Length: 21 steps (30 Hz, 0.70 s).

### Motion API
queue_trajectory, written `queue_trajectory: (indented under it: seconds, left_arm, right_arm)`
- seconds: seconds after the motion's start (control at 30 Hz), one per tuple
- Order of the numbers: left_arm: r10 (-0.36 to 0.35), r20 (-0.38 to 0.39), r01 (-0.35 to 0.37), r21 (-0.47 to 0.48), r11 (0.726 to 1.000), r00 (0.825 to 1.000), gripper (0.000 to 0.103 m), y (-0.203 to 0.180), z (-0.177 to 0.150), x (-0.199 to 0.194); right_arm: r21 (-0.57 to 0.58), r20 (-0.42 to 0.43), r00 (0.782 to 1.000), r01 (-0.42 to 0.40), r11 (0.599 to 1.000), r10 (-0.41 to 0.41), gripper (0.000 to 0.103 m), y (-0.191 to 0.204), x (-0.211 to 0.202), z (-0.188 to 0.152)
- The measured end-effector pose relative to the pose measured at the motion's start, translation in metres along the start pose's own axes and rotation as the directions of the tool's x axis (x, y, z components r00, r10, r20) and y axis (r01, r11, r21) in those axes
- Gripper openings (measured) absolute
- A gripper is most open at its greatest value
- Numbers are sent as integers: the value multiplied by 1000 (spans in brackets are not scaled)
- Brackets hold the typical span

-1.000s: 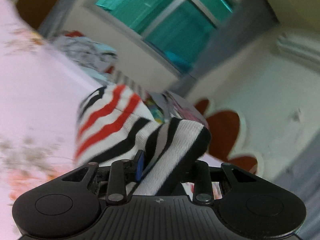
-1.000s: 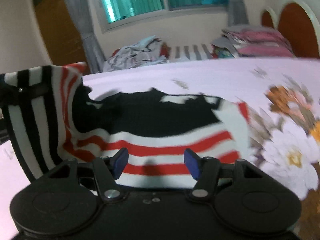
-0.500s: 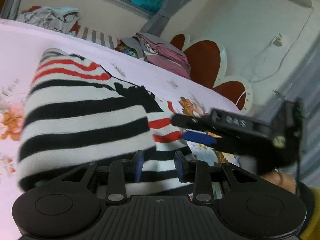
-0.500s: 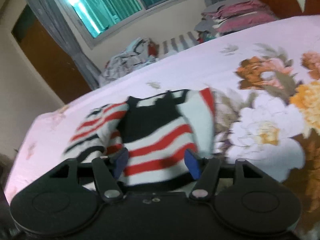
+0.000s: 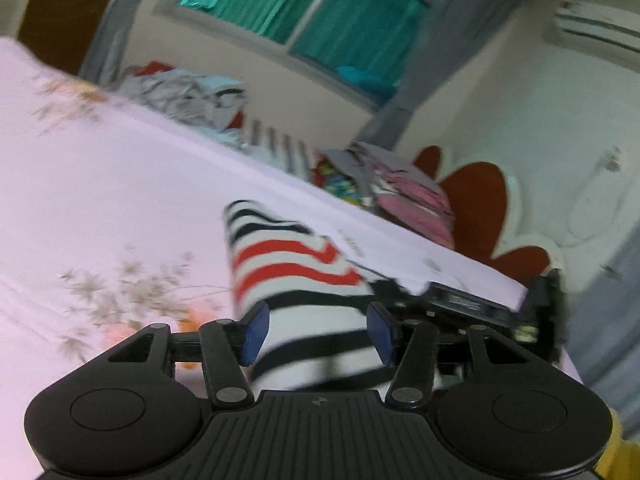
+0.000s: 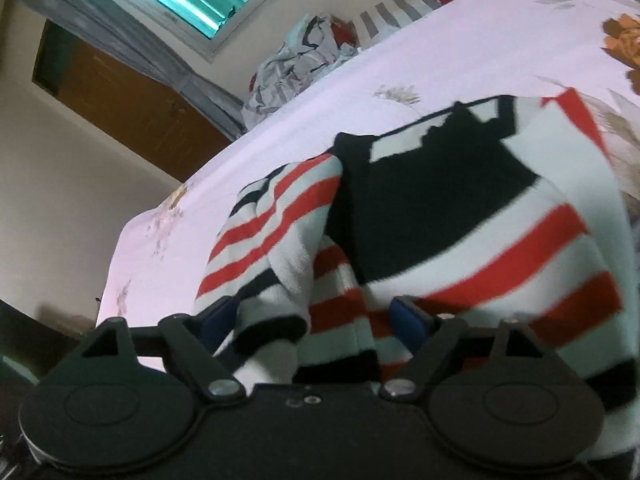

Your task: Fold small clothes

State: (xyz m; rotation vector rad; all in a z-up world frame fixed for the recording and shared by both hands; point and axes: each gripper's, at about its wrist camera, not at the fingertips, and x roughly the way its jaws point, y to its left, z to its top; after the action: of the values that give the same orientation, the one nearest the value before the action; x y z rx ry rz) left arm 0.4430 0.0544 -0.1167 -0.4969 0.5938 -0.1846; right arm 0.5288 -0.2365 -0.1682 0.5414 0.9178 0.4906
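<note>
A small striped sweater (image 6: pixel 460 216), white with red and black bands and a black chest patch, lies on the pink floral bed sheet (image 6: pixel 400 60). Its left sleeve (image 6: pixel 272 232) is folded in over the body. In the left wrist view the sweater (image 5: pixel 296 280) lies just ahead of my left gripper (image 5: pixel 318 334), which is open with cloth between the blue pads but not gripped. My right gripper (image 6: pixel 312 320) is open, low over the sweater's hem and sleeve cuff. The right gripper's body also shows in the left wrist view (image 5: pixel 492 308).
A heap of crumpled clothes (image 6: pixel 296 68) lies at the bed's far edge under the window. A stack of folded clothes (image 5: pixel 400 192) sits by the red headboard (image 5: pixel 476 200). A wooden door (image 6: pixel 120 100) stands to the left.
My left gripper carried the sleeve over the sweater body, then opened and let it go. The right gripper dropped closer to the sweater's hem and stayed open.
</note>
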Motion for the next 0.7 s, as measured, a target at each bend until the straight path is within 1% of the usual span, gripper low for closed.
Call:
queue_trajectory:
  seconds: [0.03, 0.07, 0.1, 0.13, 0.2, 0.27, 0.33, 0.4, 0.47, 0.57, 0.6, 0.63, 0.67, 0.7]
  left_arm:
    - [16, -5, -16, -13, 1000, 1000, 53, 4, 1, 8]
    - [28, -15, -29, -28, 999, 999, 53, 10, 3, 14]
    - [36, -19, -36, -37, 999, 999, 53, 12, 1, 21]
    - [41, -21, -42, -39, 998, 999, 53, 12, -1, 30]
    - [46, -31, -47, -39, 998, 998, 53, 14, -1, 39]
    - [39, -35, -40, -37, 999, 999, 53, 12, -2, 45]
    - [22, -36, -23, -23, 999, 999, 53, 7, -2, 49]
    - [-9, -41, 8, -16, 1000, 999, 53, 0, 0, 53]
    - [-45, -50, 45, 2, 999, 998, 53, -10, -1, 57]
    - [-101, -73, 103, 19, 995, 992, 53, -27, -5, 63]
    - [-116, -85, 118, 20, 993, 990, 53, -31, -7, 65]
    - [-131, -100, 134, 22, 991, 986, 53, -36, -10, 68]
    - [-142, -117, 146, 27, 989, 983, 53, -41, -14, 72]
    - [-148, -131, 153, 33, 988, 980, 53, -45, -18, 74]
  right_arm:
    - [-16, 2, 1000, 6, 1000, -6, 67, 3, 2, -1]
    - [-20, -9, 1000, 1, 1000, -1, 46, 5, 3, 0]
    - [-21, -18, 1000, -2, 1000, 2, 39, 7, 6, -1]
    - [-33, -16, 1000, 0, 999, 0, 38, 10, 6, -2]
    - [-57, -12, 1000, -5, 998, 5, 24, 14, 3, -2]
    - [-91, 21, 1000, -14, 996, 16, 21, 20, -7, -2]
    - [-156, 83, 997, 14, 988, -1, 20, 31, -22, -2]
    - [-224, 137, 990, 46, 974, -15, 20, 40, -41, 0]
    - [-297, 191, 981, 95, 950, -39, 20, 47, -63, 1]
    - [-362, 275, 956, 201, 910, -102, 20, 46, -95, -4]
    - [-377, 296, 946, 243, 894, -133, 21, 41, -103, -8]
    - [-371, 304, 938, 277, 886, -165, 21, 33, -109, -12]
    - [-343, 295, 937, 286, 895, -187, 21, 23, -110, -14]
    - [-285, 273, 939, 286, 915, -209, 21, 6, -111, -18]
